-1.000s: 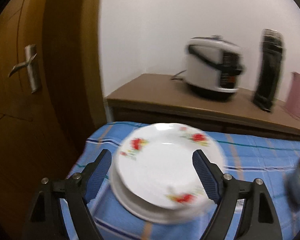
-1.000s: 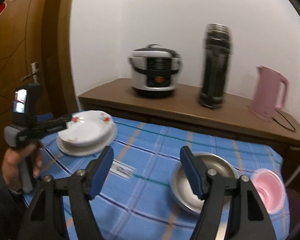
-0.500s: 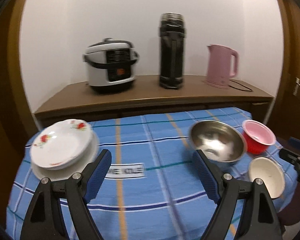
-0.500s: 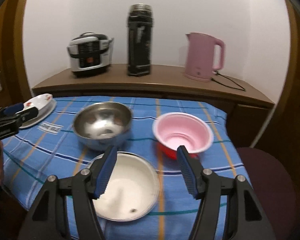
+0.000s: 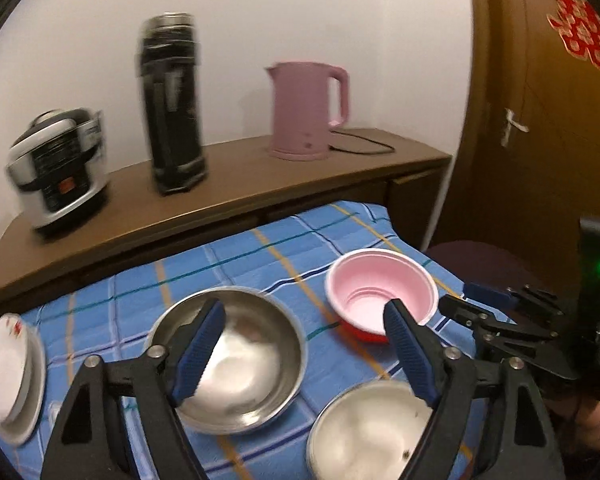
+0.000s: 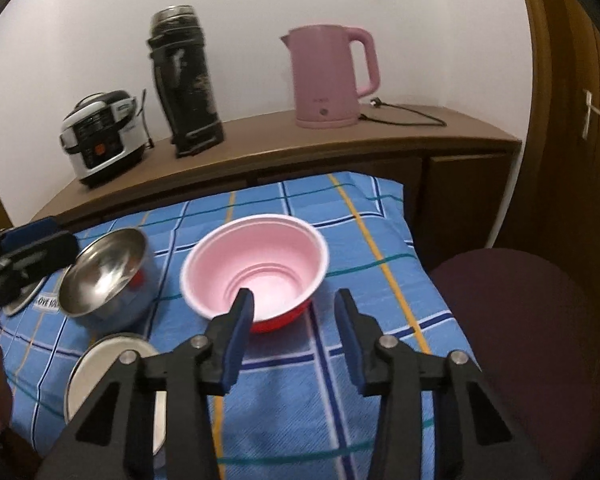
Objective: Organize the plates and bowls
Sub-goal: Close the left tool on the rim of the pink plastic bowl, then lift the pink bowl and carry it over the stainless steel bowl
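On the blue checked tablecloth [image 5: 260, 256] stand a steel bowl [image 5: 236, 360], a pink bowl with a red outside [image 5: 380, 292], a white enamel bowl [image 5: 364, 436] at the front, and stacked flowered plates [image 5: 8, 372] at the far left. My left gripper [image 5: 304, 352] is open and empty above the steel and white bowls. My right gripper [image 6: 294, 320] is open and empty, its left finger over the near rim of the pink bowl [image 6: 256, 268]. The steel bowl [image 6: 108, 280] and white bowl [image 6: 108, 388] lie to its left.
A wooden sideboard [image 6: 260, 140] behind the table carries a rice cooker [image 6: 104, 140], a tall black flask [image 6: 188, 80] and a pink kettle [image 6: 332, 76]. A dark red chair seat [image 6: 540, 340] stands at the table's right. A wooden door [image 5: 560, 120] is at right.
Both grippers swung right. The left gripper left the plates and now hangs over the steel and white bowls. The right gripper moved to the pink bowl.
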A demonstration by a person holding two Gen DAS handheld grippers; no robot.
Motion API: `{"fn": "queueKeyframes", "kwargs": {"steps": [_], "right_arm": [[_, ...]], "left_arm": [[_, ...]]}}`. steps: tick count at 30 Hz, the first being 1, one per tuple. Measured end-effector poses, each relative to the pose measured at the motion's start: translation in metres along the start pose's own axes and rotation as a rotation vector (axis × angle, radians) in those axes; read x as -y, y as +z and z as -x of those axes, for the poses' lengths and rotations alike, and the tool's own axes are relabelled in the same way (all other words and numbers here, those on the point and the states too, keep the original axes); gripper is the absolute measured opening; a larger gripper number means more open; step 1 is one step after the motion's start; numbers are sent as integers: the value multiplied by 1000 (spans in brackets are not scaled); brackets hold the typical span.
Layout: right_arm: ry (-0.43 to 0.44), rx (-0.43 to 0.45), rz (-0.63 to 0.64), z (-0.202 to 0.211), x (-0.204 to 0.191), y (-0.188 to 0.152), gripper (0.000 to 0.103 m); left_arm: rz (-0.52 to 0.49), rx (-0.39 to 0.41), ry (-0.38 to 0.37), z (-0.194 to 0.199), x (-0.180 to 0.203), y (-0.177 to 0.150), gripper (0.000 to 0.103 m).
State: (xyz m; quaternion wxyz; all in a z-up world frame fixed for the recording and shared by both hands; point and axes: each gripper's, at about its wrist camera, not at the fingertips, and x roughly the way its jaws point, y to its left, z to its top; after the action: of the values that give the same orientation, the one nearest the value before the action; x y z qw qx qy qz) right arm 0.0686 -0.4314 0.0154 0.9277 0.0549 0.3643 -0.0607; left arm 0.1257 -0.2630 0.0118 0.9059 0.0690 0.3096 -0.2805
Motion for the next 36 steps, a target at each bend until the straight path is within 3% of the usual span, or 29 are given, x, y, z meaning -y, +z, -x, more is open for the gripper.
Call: {"fn": "queueKeyframes", "kwargs": {"steps": [5, 9, 18, 21, 23, 28, 36], "right_arm": [[2, -12, 2, -11, 7, 9, 38], [12, -33, 3, -22, 8, 12, 35], [36, -67, -12, -36, 11, 11, 26], [49, -74, -18, -39, 10, 12, 16], [51, -71, -27, -40, 11, 12, 15], [49, -57, -37, -36, 10, 17, 13], [43, -32, -23, -23, 1, 24, 13]], "left_arm": [[-56, -109, -56, -39, 18, 13, 52], [-83, -193, -97, -64, 28, 18, 50], [-73, -297, -64, -95, 24, 15, 49], [-64, -328, -81, -104, 24, 15, 38], [-75, -362, -98, -109, 28, 13, 36], [-51, -354, -127, -109, 24, 13, 35], [-56, -246, -142, -84, 20, 19, 35]]}}
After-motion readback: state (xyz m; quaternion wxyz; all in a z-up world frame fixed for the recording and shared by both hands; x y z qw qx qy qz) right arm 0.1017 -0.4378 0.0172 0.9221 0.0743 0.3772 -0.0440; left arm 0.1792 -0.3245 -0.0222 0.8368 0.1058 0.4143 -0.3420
